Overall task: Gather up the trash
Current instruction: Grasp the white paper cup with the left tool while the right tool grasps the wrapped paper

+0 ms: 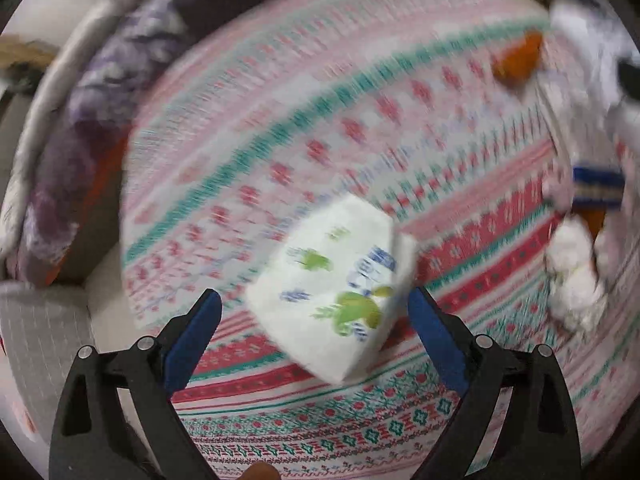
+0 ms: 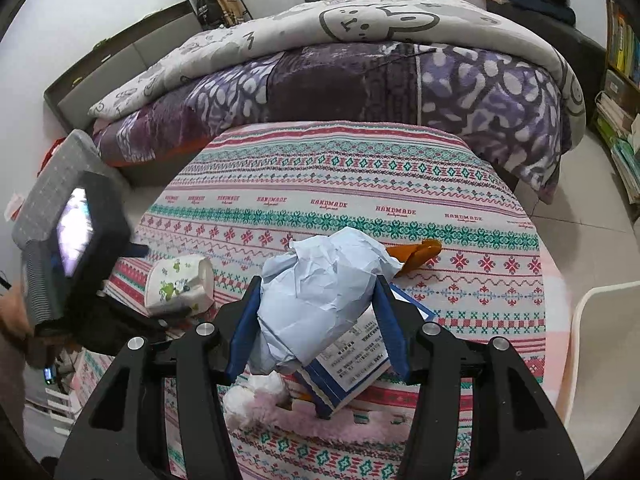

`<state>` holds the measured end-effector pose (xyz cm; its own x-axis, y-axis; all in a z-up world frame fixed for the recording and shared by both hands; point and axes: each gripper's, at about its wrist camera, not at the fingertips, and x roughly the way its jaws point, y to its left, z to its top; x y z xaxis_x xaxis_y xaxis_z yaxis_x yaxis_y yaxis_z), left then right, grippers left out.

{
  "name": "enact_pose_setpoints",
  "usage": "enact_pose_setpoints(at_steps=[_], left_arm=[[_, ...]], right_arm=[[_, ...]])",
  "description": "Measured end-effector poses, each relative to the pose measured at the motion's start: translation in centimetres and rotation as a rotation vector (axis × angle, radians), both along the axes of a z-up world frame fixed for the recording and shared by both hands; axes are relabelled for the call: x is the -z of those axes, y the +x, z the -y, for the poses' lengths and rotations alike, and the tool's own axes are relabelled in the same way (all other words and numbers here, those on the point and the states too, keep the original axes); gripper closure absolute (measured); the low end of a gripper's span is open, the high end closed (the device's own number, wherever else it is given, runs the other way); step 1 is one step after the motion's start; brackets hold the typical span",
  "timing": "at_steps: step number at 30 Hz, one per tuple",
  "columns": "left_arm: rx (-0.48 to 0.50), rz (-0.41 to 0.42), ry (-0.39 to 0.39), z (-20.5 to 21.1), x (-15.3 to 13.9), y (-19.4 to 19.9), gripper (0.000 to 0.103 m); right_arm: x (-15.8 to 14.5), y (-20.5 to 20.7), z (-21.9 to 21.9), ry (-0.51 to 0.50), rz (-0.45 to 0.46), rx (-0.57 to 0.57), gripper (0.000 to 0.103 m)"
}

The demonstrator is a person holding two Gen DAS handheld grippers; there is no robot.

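Left gripper (image 1: 316, 312) is angled steeply down, jaws apart over cup (image 1: 332, 292); right gripper (image 2: 316, 316) is clamped on paper wad (image 2: 320, 284). Bed (image 2: 360, 60) is seen only from right wrist.

Left gripper (image 1: 314, 304) pointing steeply down with jaws spread wide, right gripper (image 2: 316, 312) tilted downward, fingers (image 2: 244, 328) clamped on a load.

A bed (image 2: 360, 200) fills the middle of the room, covered by a patterned sheet (image 2: 400, 168) in pink, red and green bands. At twelve o'clock, a purple blanket (image 2: 460, 92) lies under a grey cartoon quilt (image 2: 320, 28). White wall (image 2: 100, 12) at ten o'clock, bookshelf (image 2: 620, 80) at two, pale tiled floor (image 2: 580, 208) at three, white chair (image 2: 600, 352) at four.
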<state>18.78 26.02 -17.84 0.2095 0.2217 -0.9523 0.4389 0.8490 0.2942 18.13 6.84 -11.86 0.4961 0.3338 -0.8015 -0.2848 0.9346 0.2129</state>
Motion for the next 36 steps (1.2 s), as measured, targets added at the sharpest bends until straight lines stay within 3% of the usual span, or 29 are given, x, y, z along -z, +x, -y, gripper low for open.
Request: enact_pose_setpoints(at_steps=[2, 3, 5, 10, 11, 12, 13, 16, 19, 20, 21, 22, 23, 26, 30, 33, 36], left_arm=[[0.013, -0.011, 0.068, 0.3, 1.6, -0.2, 0.011], [-0.018, -0.004, 0.038, -0.1, 1.7, -0.1, 0.016], [-0.132, 0.040, -0.100, -1.6, 0.6, 0.1, 0.022], [-0.352, 0.129, -0.249, -5.0, -0.6, -0.9, 0.051], [-0.408, 0.148, -0.283, -5.8, -0.9, -1.3, 0.069], [-0.466, 0.162, -0.307, -6.6, -1.0, -1.8, 0.101], [-0.526, 0.174, -0.325, -7.3, -1.1, -2.2, 0.100], [-0.586, 0.160, -0.420, -8.3, -1.3, -3.6, 0.100], [-0.563, 0.122, -0.376, -7.5, -1.1, -4.9, 0.098], [-0.536, 0.087, -0.357, -7.1, -1.1, -5.4, 0.082], [-0.513, 0.068, -0.340, -6.7, -1.2, -5.8, 0.043], [-0.495, 0.061, -0.323, -6.4, -1.4, -6.1, 0.027], [-0.481, 0.066, -0.306, -6.1, -1.8, -6.3, 0.020], [-0.496, 0.092, -0.360, -5.4, -3.4, -6.2, 0.020], [-0.491, 0.158, -0.458, -3.0, -4.6, -4.7, 0.009], [-0.569, 0.186, -0.319, -2.6, -2.4, -1.4, 0.009], [-0.655, 0.177, -0.258, -2.6, -0.6, 0.2, 0.009]], right_arm=[[0.1, -0.1, 0.0, -0.005, -0.007, -0.008, 0.051], [0.1, -0.2, 0.0, -0.008, -0.007, -0.011, 0.051], [-0.2, -0.3, 0.0, -0.011, -0.001, -0.014, 0.051], [-0.9, -0.8, 0.3, -0.004, 0.023, -0.016, 0.051], [-1.0, -0.9, 0.4, -0.003, 0.027, -0.015, 0.051], [-1.1, -1.0, 0.5, -0.002, 0.030, -0.014, 0.051], [-1.3, -1.2, 0.6, -0.001, 0.036, -0.013, 0.051], [-1.5, -1.7, 0.9, -0.001, 0.042, -0.016, 0.051], [-1.8, -2.1, 1.2, 0.005, 0.041, -0.021, 0.051], [-2.0, -2.2, 1.4, 0.005, 0.043, -0.022, 0.051], [-2.1, -2.3, 1.5, 0.005, 0.046, -0.022, 0.051], [-2.3, -2.3, 1.7, 0.008, 0.049, -0.021, 0.051], [-2.4, -2.3, 1.8, 0.011, 0.053, -0.019, 0.051], [-2.7, -2.2, 2.2, 0.019, 0.058, -0.010, 0.051], [-2.7, -1.8, 3.1, 0.030, 0.045, 0.014, 0.051], [-2.5, -1.7, 3.6, 0.026, 0.036, 0.031, 0.051], [-2.6, -1.6, 4.0, 0.027, 0.034, 0.039, 0.051]])
